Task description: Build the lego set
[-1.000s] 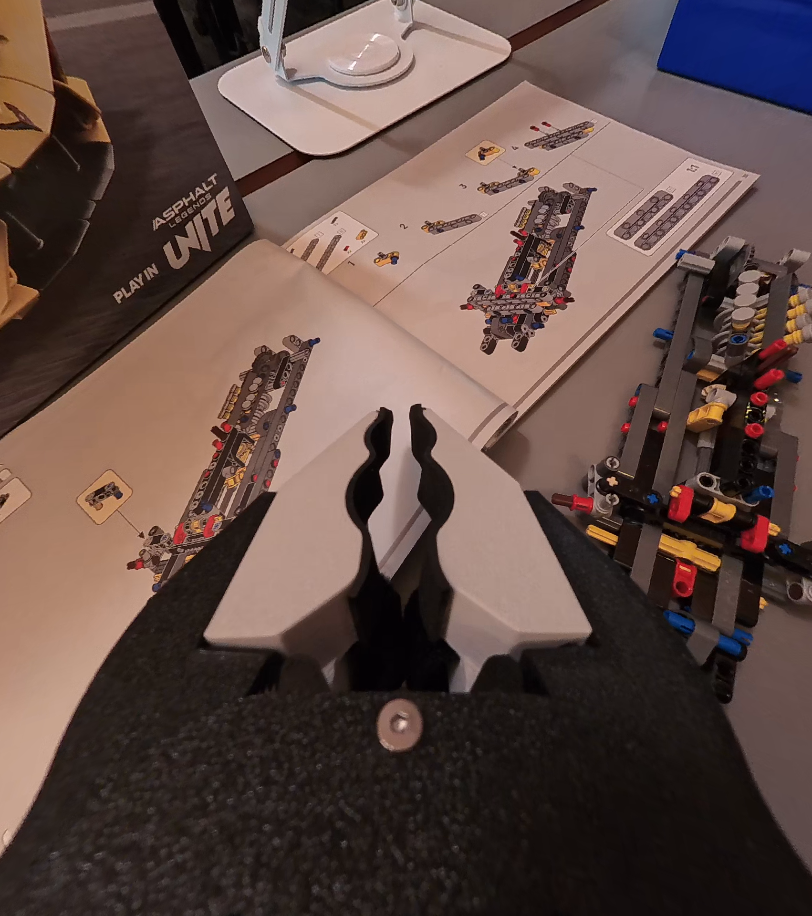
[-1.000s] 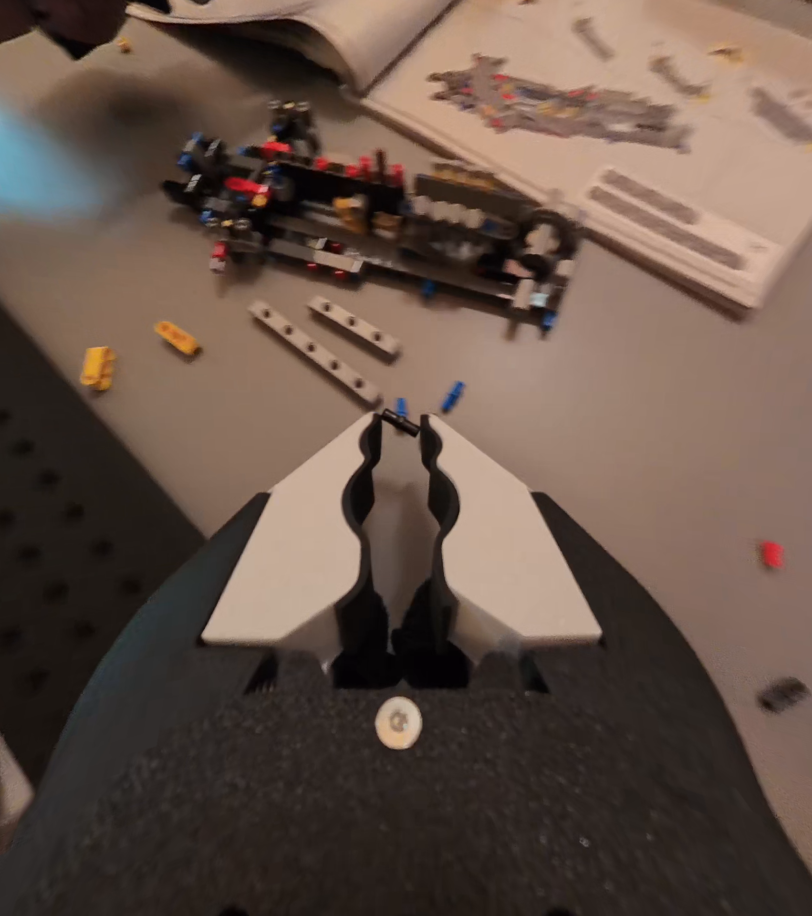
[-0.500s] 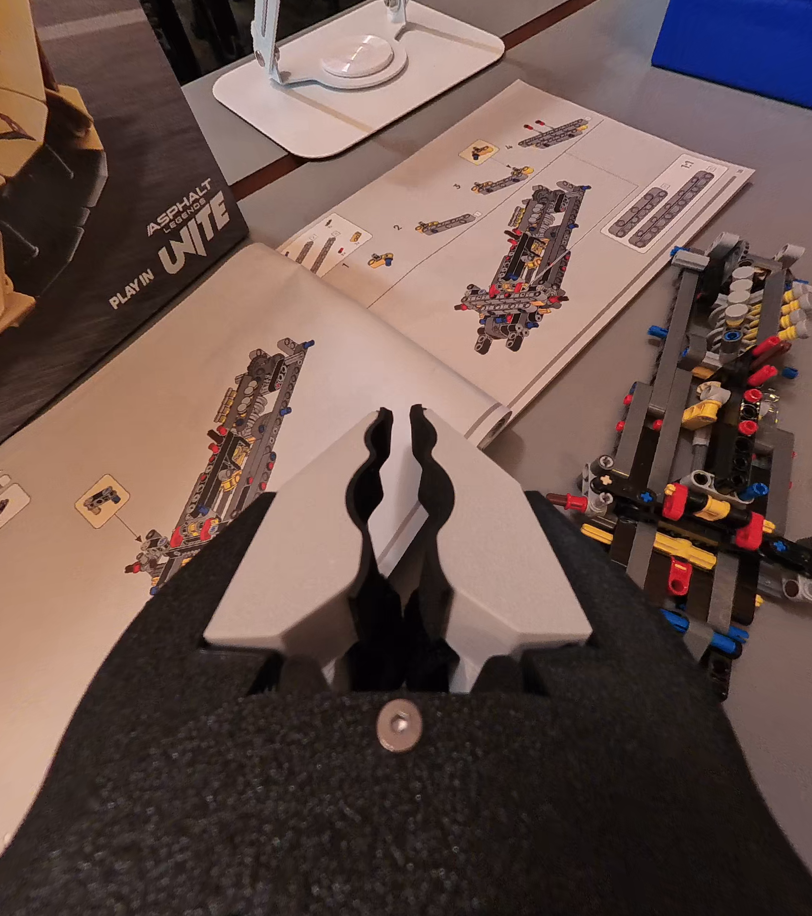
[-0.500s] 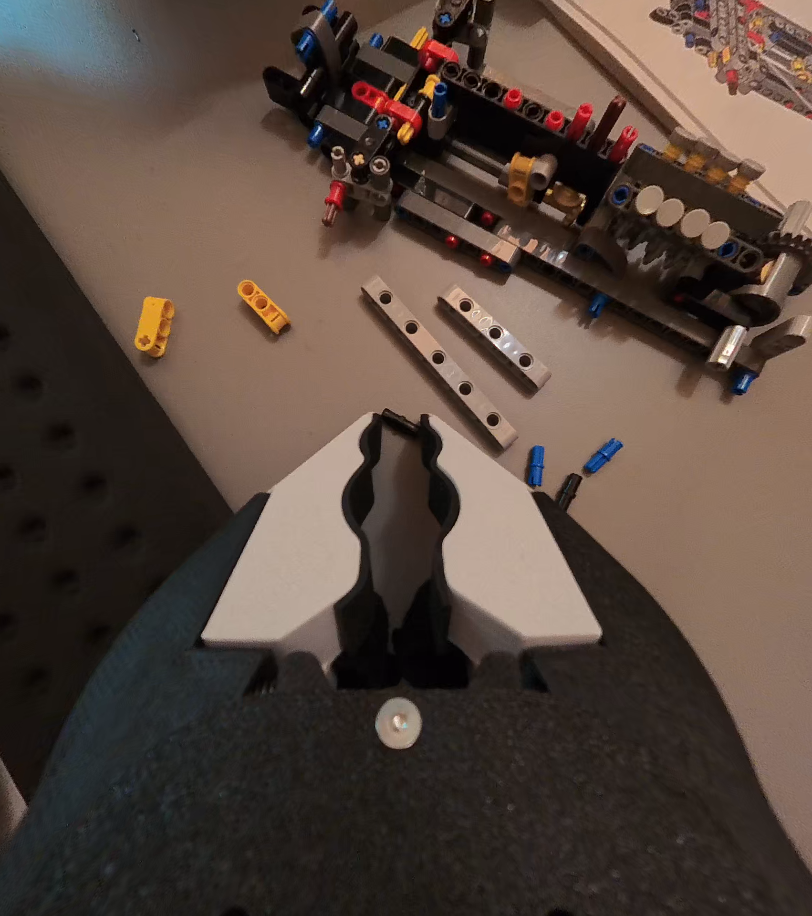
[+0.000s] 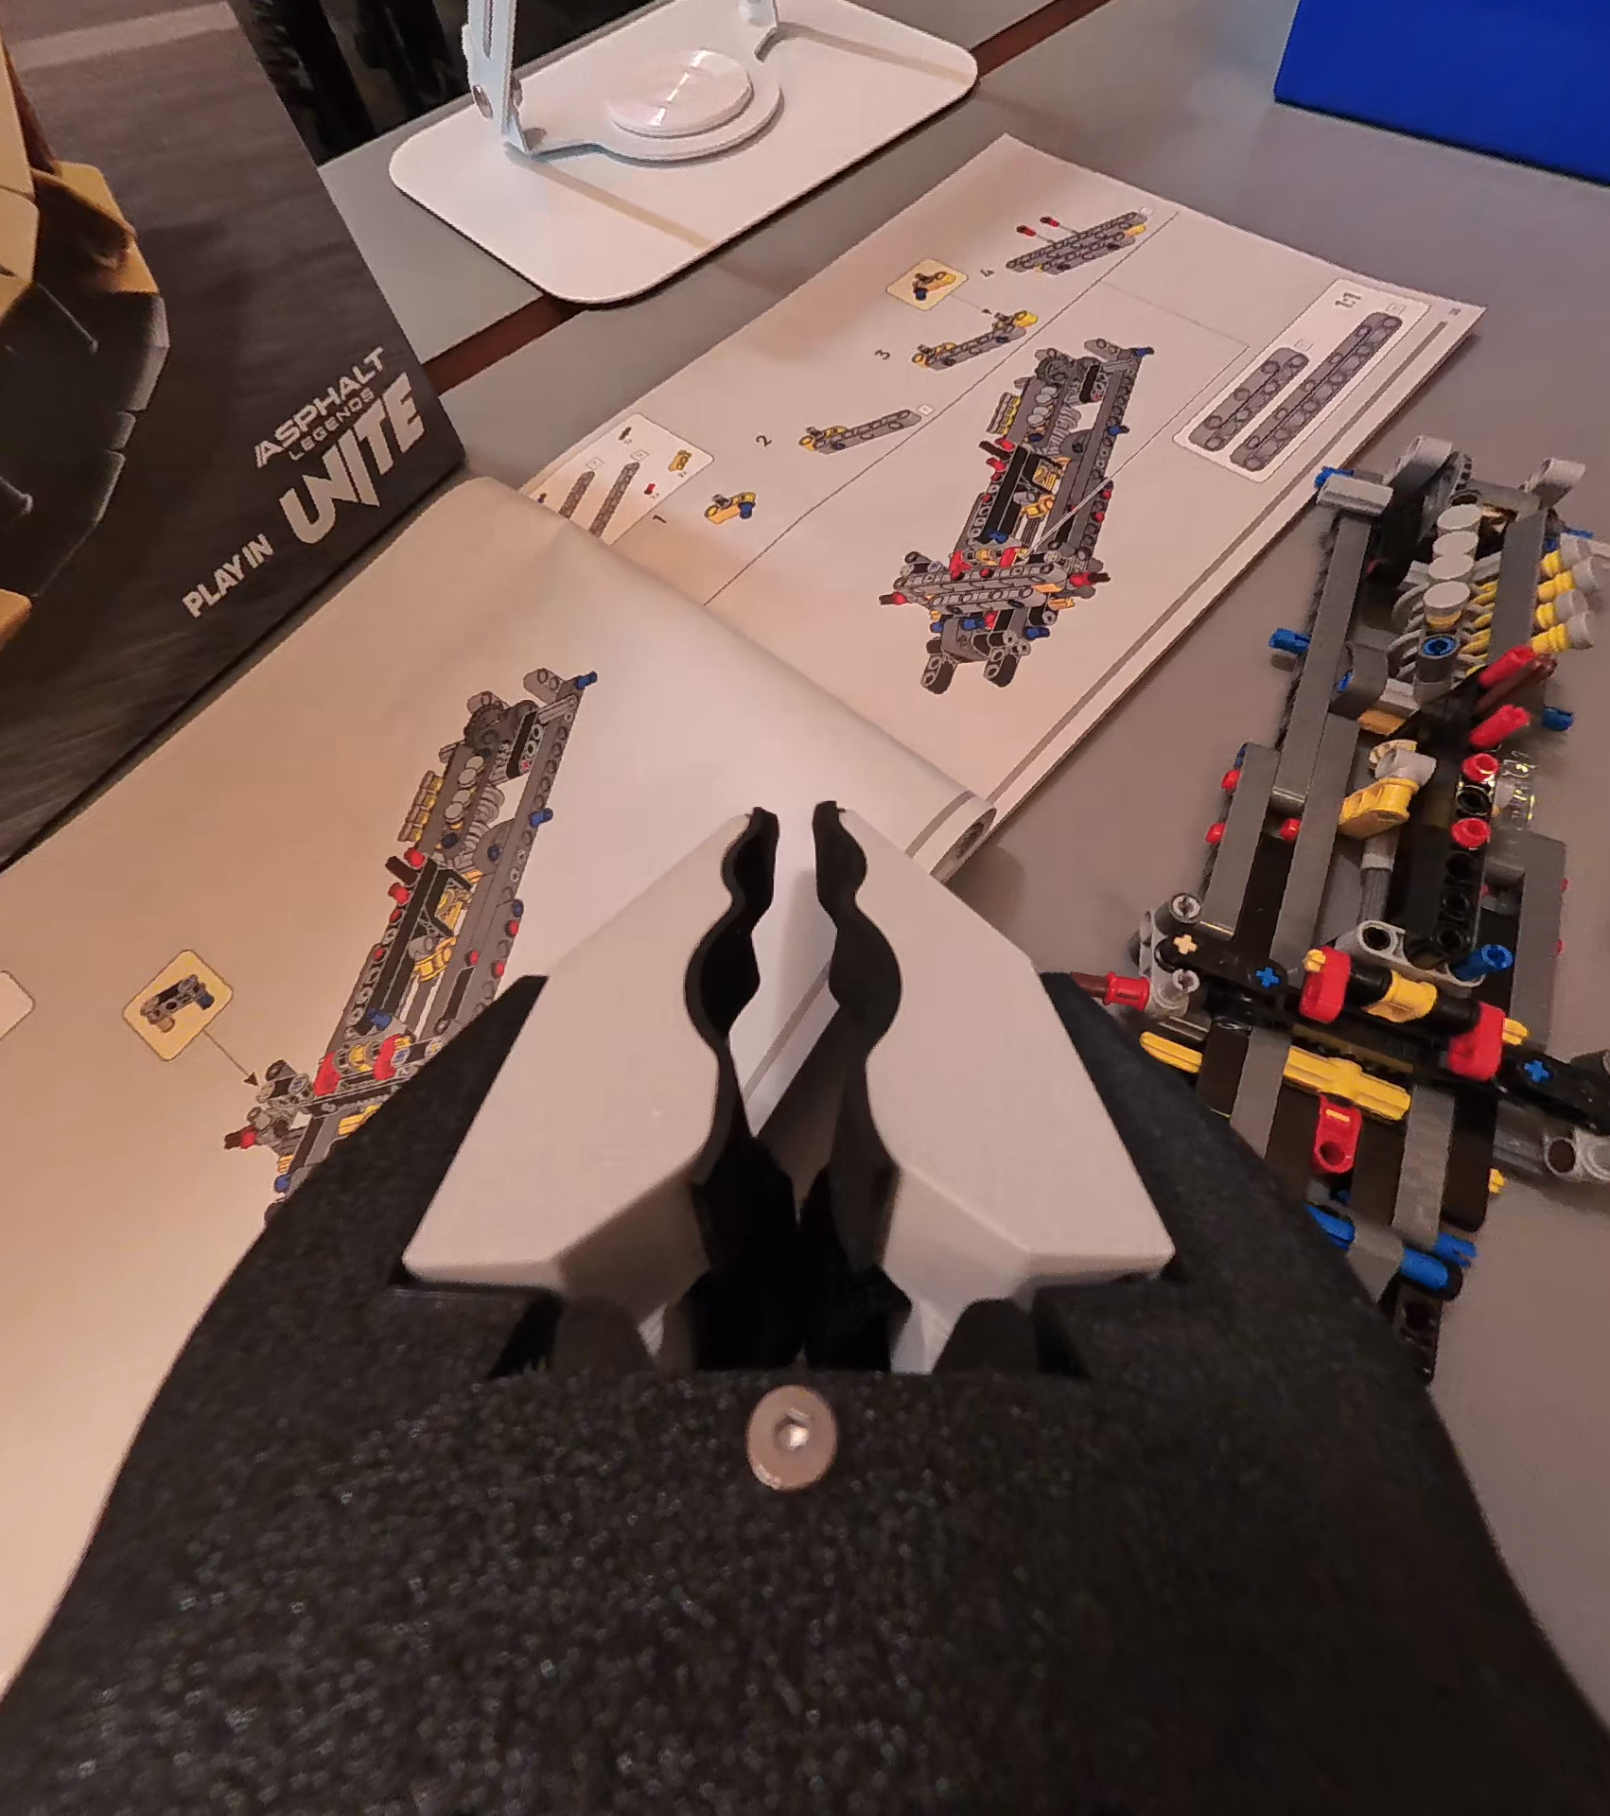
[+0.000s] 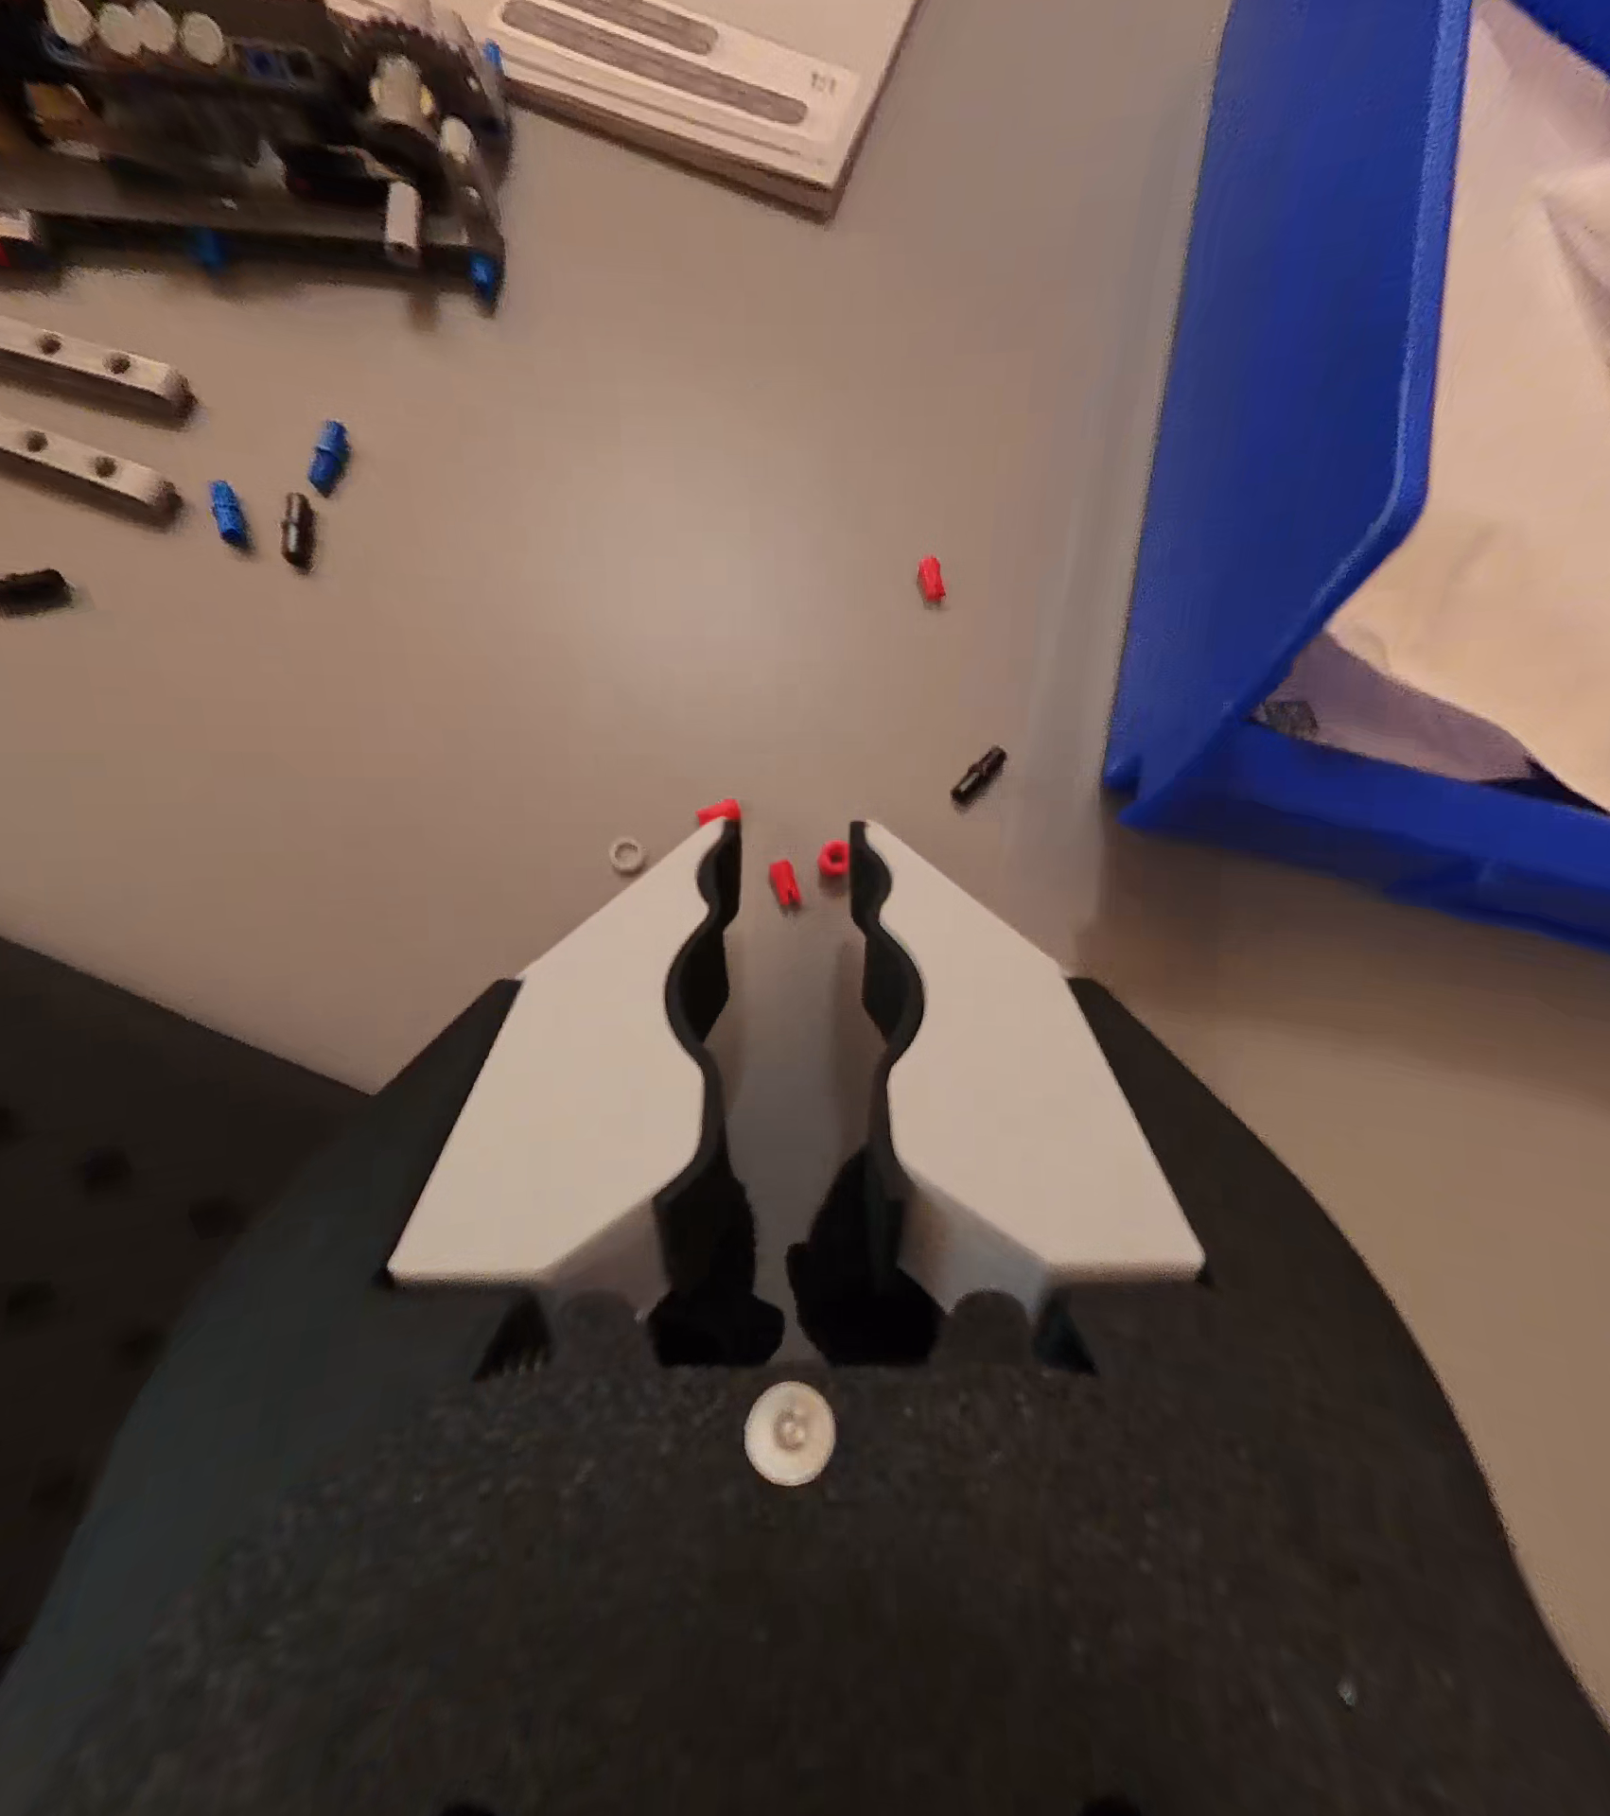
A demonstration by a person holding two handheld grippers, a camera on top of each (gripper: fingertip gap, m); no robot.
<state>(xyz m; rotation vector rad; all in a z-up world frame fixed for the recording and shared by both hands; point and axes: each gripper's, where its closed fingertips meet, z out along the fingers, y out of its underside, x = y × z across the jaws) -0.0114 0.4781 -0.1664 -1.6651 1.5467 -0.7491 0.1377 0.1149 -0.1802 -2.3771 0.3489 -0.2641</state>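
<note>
The right gripper (image 6: 793, 835), its jaws spread and empty, hovers over small red pins (image 6: 784, 878) on the counter (image 6: 585, 639) beside a blue bin (image 6: 1273, 491). The left gripper (image 5: 794, 821), nearly closed on nothing, hangs above the open instruction booklet (image 5: 683, 747), the half-built chassis (image 5: 1391, 884) just to its right

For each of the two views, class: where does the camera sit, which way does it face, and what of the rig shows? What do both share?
Left wrist view: on the left gripper, facing an open paper instruction booklet; empty fingers nearly closed.
Right wrist view: on the right gripper, facing small red pins beside a blue plastic bin; open.
Shared: the grey-black part-built chassis and booklet.
</note>
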